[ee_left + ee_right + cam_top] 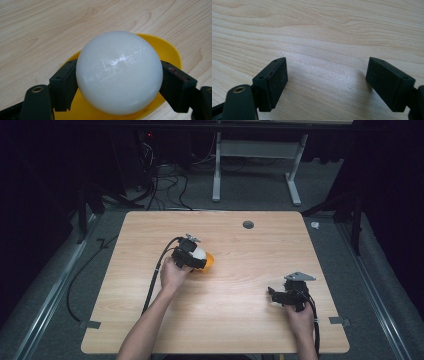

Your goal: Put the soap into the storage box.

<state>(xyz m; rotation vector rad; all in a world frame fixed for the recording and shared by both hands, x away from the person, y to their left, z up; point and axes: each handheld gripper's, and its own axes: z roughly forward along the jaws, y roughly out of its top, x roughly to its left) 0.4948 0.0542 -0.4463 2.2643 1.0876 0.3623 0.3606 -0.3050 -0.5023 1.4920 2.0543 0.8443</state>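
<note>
Left jaws are clamped on the white ball (119, 72), one pad on each side at its widest line, so the grip sits on the equator and shouldn't squirt out. Left gripper (119, 82) comes in low and nearly level with the worktop (37, 30).

The ball sits over the yellow bowl (166, 51). Its rim shows behind and below the ball, with yellow visible under it between the pads. I can't tell if the ball is resting in the bowl or held just clear of it. In the high view the left gripper (196, 256) is left of centre on the worktop (240, 310), ball (199, 253) white at its tip, bowl (209, 262) poking out on the far side.

My read: this is either the lift-out or the set-down of the ball at the bowl. The wide side grip suits both, since it leaves the bottom of the ball free to seat.

Right jaws stand wide apart with nothing between them, just bare wood grain. Right gripper (327, 82) is tipped down at the worktop (324, 30). In the high view the right gripper (280, 296) is parked near the right front corner, well apart from the bowl. I judge it's idling out of the way so the left hand (172, 274) has room.

Risk: the ball is smooth and glossy, so it could slip if the clamp eases early.
</note>
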